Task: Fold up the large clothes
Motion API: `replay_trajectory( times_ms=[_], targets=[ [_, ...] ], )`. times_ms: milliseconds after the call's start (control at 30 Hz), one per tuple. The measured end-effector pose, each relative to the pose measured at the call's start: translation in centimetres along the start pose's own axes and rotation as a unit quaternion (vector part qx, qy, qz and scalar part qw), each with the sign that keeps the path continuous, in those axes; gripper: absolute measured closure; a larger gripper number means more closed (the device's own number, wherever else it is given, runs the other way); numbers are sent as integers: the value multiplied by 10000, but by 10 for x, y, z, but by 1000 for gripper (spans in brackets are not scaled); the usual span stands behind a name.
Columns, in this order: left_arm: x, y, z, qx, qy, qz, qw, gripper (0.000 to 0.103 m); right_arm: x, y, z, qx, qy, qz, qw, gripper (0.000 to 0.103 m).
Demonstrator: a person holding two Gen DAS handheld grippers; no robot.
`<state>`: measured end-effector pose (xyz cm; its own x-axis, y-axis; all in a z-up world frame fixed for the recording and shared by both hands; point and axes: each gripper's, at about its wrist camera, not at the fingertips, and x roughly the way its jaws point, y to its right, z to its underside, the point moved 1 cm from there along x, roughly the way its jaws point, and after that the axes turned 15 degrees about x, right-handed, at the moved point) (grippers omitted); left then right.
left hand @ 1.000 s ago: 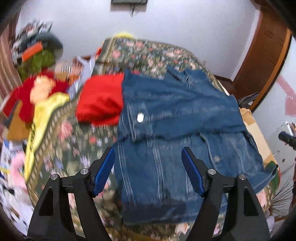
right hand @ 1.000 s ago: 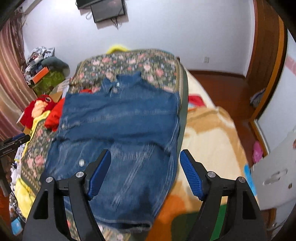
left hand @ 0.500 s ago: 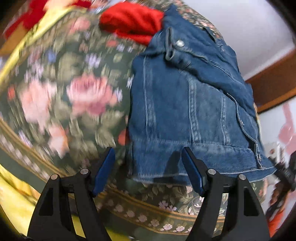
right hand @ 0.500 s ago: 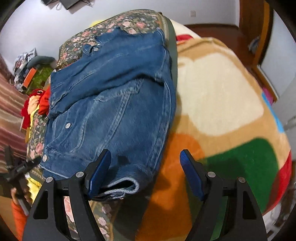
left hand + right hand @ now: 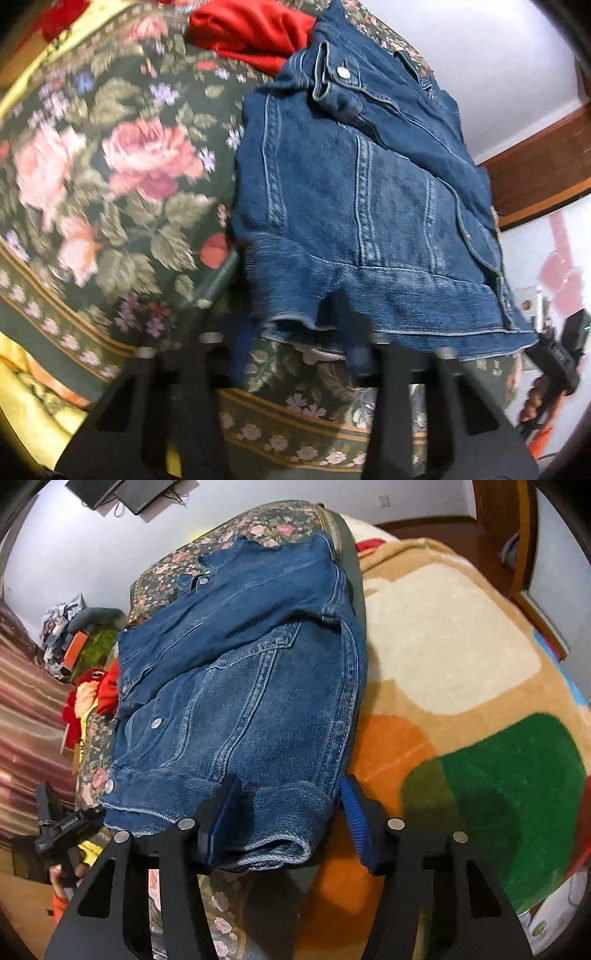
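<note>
Denim jacket (image 5: 243, 686) is lying partly folded on the bed, on the floral bedspread (image 5: 122, 177), its hem hanging toward the near edge. Right gripper (image 5: 291, 812) is closing with the hem's right corner bunching between its fingers, though the right one isn't touching cloth yet. Left gripper (image 5: 295, 354) is closing too, blurry, hem's left corner sitting between its fingers. Red garment (image 5: 255, 33) is lying beside the jacket, colourful fleece blanket (image 5: 461, 686) covering the other side
</note>
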<state>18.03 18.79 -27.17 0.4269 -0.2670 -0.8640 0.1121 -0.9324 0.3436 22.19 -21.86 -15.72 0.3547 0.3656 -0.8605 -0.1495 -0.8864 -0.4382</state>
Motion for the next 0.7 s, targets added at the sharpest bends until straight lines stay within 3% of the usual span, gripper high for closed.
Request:
replay_trajectory(
  times_ms=[67,133,333,700],
  targets=[
    [-10,4,-4,175,127,-101,9997,88,-2,-4,-1,-85,78,0,9999,67],
    [-24,12,-9,362,377,-210,9984,92,-6,-7,-2,-146,151,7,9998,72],
    [-59,31,-34,547,988,-301,9931,94,-21,-15,-12,-165,427,-326,9984,84],
    [-107,51,-102,880,1896,-188,9777,95,-38,-57,-53,-538,952,-737,9913,87]
  ],
)
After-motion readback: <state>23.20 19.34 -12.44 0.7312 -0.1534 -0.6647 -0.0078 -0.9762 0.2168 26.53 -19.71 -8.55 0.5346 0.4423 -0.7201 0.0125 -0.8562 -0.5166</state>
